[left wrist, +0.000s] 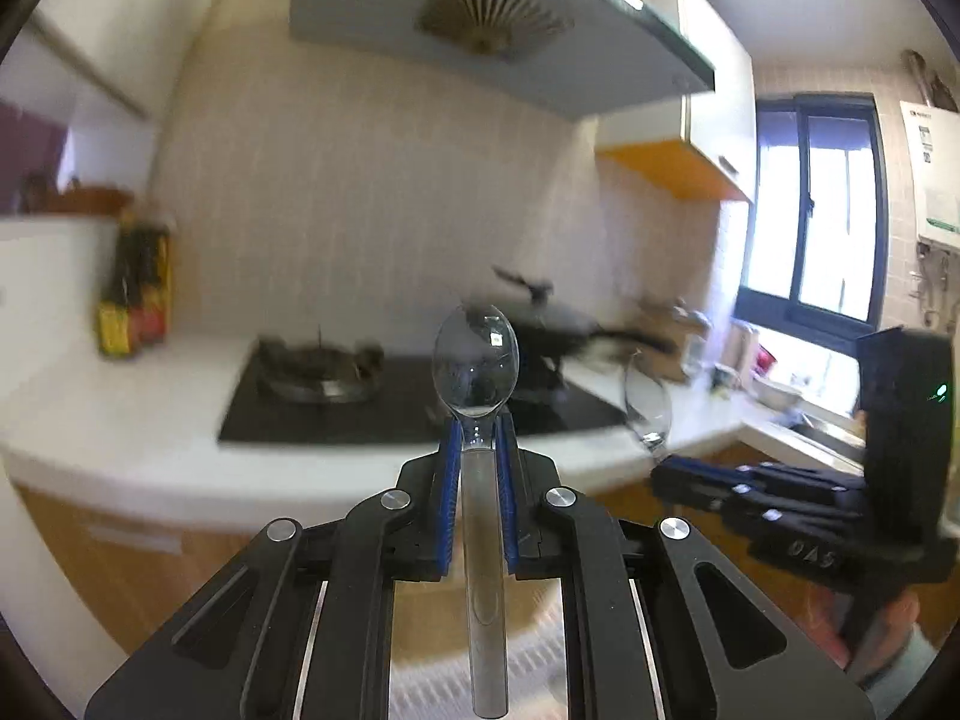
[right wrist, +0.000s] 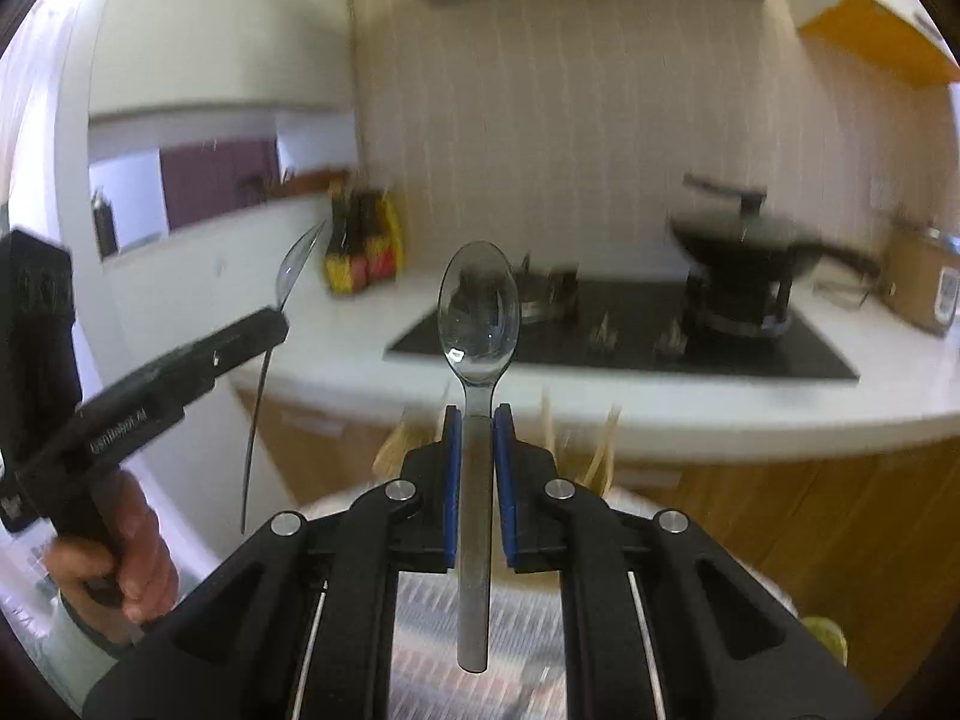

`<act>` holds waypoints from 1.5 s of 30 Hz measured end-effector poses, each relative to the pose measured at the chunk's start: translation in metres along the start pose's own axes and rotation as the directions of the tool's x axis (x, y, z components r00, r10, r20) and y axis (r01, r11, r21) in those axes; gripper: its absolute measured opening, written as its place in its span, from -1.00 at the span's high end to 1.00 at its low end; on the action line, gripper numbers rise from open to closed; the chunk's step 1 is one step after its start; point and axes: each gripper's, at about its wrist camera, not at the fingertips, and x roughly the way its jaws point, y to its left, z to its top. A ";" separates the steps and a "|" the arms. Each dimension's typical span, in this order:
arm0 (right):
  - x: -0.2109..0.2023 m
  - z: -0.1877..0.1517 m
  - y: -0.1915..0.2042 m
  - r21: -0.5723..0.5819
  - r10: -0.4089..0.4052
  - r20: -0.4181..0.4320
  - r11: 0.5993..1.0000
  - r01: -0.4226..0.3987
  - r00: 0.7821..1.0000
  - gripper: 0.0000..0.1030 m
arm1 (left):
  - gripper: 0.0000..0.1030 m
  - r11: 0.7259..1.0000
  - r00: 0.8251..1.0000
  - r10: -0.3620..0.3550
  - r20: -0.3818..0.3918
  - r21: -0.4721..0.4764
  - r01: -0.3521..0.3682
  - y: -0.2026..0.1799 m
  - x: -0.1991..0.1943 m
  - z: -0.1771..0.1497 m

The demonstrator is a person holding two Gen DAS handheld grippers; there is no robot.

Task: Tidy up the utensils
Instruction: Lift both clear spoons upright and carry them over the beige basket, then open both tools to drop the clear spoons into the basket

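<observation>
My left gripper [left wrist: 478, 441] is shut on the handle of a clear plastic spoon [left wrist: 476, 360], bowl up, held in the air in front of the stove. My right gripper [right wrist: 478, 432] is shut on a second clear spoon [right wrist: 478, 306], also bowl up. In the left wrist view the right gripper [left wrist: 660, 450] shows at the right with its spoon [left wrist: 647, 405]. In the right wrist view the left gripper [right wrist: 273, 324] shows at the left with its spoon [right wrist: 297, 264] and the hand holding it.
A white counter [left wrist: 120, 408] carries a black gas hob [left wrist: 360, 402] with a lidded wok [right wrist: 744, 246]. Sauce bottles [left wrist: 135, 294] stand at the left wall. A cooker [right wrist: 924, 288] and a sink area [left wrist: 828, 426] lie to the right. A woven mat [right wrist: 432, 630] lies below.
</observation>
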 end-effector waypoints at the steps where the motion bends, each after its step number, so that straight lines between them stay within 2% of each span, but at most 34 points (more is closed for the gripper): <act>1: 0.000 0.002 -0.003 0.002 -0.009 0.025 1.000 0.009 1.000 0.83 | 0.81 1.000 1.000 0.003 0.030 -0.010 -0.002 0.001 0.006 0.002; 6: 0.028 0.010 -0.023 0.050 -0.043 0.110 0.998 0.037 0.993 0.83 | 0.81 0.998 0.992 0.032 0.118 -0.062 -0.024 0.018 0.038 0.001; 9: 0.050 0.012 -0.035 0.071 -0.037 0.124 0.997 0.028 0.992 0.83 | 0.81 0.995 0.990 0.020 0.141 -0.096 -0.006 0.033 0.050 -0.002; 11: 0.064 0.013 -0.043 0.084 -0.047 0.133 0.996 0.036 0.990 0.83 | 0.81 0.993 0.986 0.039 0.160 -0.117 -0.020 0.041 0.060 -0.008; 17: 0.104 0.002 -0.060 0.115 -0.070 0.116 0.992 0.057 0.991 0.83 | 0.81 0.990 0.985 0.079 0.154 -0.131 -0.059 0.057 0.083 -0.024; 21: 0.123 -0.010 -0.063 0.094 -0.109 0.119 0.991 0.098 0.987 0.82 | 0.81 0.992 0.989 0.085 0.120 -0.101 -0.073 0.061 0.100 -0.036; 24: 0.130 -0.018 -0.066 0.101 -0.103 0.102 0.991 0.092 0.989 0.82 | 0.81 0.992 0.991 0.083 0.105 -0.107 -0.072 0.069 0.107 -0.044; 28: 0.132 -0.026 -0.067 0.103 -0.108 0.094 0.990 0.098 0.990 0.82 | 0.80 0.991 0.991 0.086 0.105 -0.108 -0.075 0.072 0.110 -0.053; 31: 0.125 -0.034 -0.064 0.089 -0.107 0.090 0.991 0.099 0.990 0.80 | 0.78 0.995 0.993 0.079 0.088 -0.067 -0.073 0.071 0.107 -0.057; 32: 0.123 -0.036 -0.064 0.090 -0.097 0.079 0.992 0.090 0.992 0.80 | 0.65 0.996 0.994 0.073 0.082 -0.062 -0.068 0.071 0.105 -0.058; 33: 0.120 -0.039 -0.065 0.099 -0.083 0.067 0.992 0.076 0.994 0.72 | 0.37 0.996 0.995 0.065 0.074 -0.064 -0.060 0.072 0.102 -0.059; 34: 0.116 -0.041 -0.065 0.105 -0.074 0.056 0.992 0.067 0.996 0.65 | 0.31 0.996 0.996 0.062 0.070 -0.072 -0.057 0.073 0.097 -0.060; 35: 0.113 -0.043 -0.065 0.110 -0.069 0.046 0.992 0.064 0.997 0.51 | 0.28 0.995 0.996 0.062 0.067 -0.080 -0.056 0.075 0.092 -0.061; 36: 0.107 -0.047 -0.066 0.118 -0.070 0.037 0.991 0.065 0.997 0.45 | 0.28 0.995 0.997 0.054 0.060 -0.086 -0.049 0.077 0.088 -0.061; 45: 0.064 -0.063 -0.052 0.142 -0.076 -0.076 0.986 0.086 0.994 0.45 | 0.14 0.985 1.000 -0.018 0.020 -0.174 0.021 0.091 0.032 -0.054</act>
